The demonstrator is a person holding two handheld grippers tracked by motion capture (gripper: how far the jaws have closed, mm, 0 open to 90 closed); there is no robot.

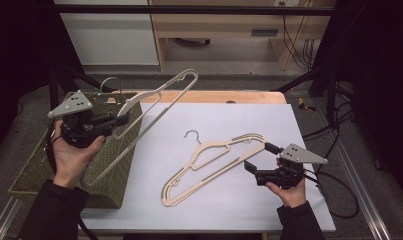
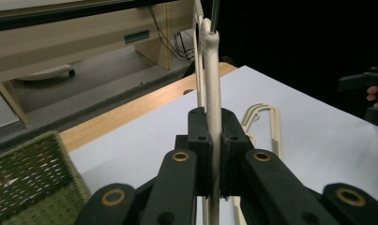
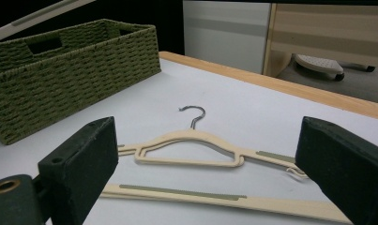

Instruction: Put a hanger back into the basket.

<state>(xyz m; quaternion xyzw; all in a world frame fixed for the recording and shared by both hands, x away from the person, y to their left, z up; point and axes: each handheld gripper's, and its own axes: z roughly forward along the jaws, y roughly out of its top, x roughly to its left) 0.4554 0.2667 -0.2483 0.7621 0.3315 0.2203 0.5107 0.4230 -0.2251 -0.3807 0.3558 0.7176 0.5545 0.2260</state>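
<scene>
The left gripper [image 1: 120, 120] was pinching a cream hanger [image 1: 156, 102] by its shoulder and holding it in the air, tilted, above the green woven basket [image 1: 39, 170] at the left edge of the table [image 1: 299, 210]. In the left gripper view the two black jaws were pressed on both sides of the thin cream bar [image 2: 213, 93], which stood upright between them. The metal hook [image 1: 109, 82] of this hanger was over the far part of the basket.

A second cream hanger [image 1: 209, 162] lay flat on the white table top, with its hook [image 1: 193, 135] pointing away from the person. The right gripper [image 1: 260, 156] was just beside the right end of this hanger. Its jaws were spread wide and held nothing; in the right gripper view the lying hanger [image 3: 191, 150] appeared between them, close to the pads, but I cannot tell if it touched them
</scene>
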